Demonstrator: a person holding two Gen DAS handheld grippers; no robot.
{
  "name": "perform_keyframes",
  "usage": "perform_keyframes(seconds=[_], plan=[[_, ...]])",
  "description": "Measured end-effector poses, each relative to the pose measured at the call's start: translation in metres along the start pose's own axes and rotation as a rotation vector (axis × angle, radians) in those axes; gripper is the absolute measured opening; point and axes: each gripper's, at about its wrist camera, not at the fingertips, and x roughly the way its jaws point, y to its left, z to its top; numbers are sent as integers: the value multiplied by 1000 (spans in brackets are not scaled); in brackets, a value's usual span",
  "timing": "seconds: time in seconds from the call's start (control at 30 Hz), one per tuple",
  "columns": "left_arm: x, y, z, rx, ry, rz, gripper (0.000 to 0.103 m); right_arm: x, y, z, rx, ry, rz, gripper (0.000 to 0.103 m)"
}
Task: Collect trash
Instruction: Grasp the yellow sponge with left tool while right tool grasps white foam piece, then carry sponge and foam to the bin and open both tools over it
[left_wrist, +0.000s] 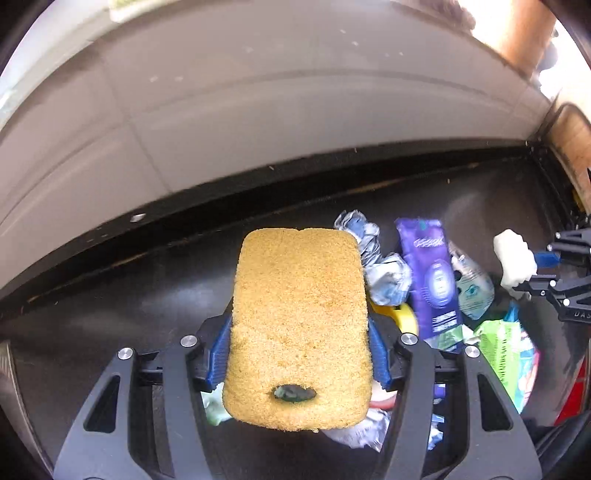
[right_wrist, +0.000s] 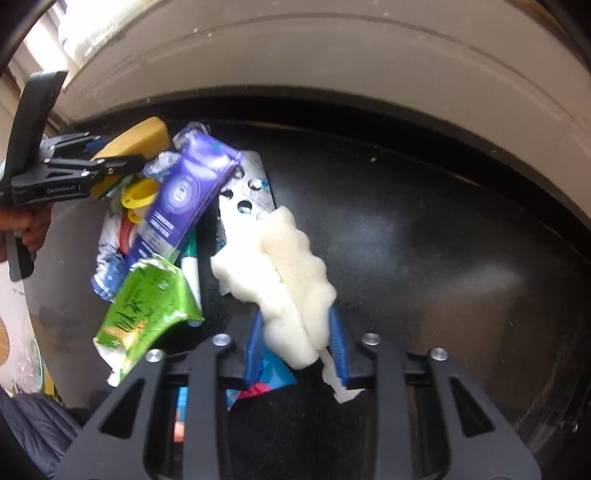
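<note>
The left gripper (left_wrist: 299, 354) was clamped on a yellow sponge (left_wrist: 300, 328); the right gripper (right_wrist: 295, 339) was clamped on a white foam piece (right_wrist: 284, 273). Both hung above a black bin (right_wrist: 424, 229), in which a purple packet (right_wrist: 184, 192), a green wrapper (right_wrist: 147, 306) and crumpled foil (left_wrist: 380, 266) lay heaped together.

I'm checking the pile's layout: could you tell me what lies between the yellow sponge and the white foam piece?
Wrappers: a crumpled silver one and the purple packet, seen in the left wrist view.
</note>
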Motion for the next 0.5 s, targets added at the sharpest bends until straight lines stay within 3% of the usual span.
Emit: perform_keyframes(seconds=[0.2, 0.5], plan=[[-53, -9, -16, -61, -60, 53, 58, -44, 28, -12, -14, -66, -24, 24], [-140, -74, -77, -99, -109, 97, 58, -107, 75, -29, -59, -140, -8, 24]])
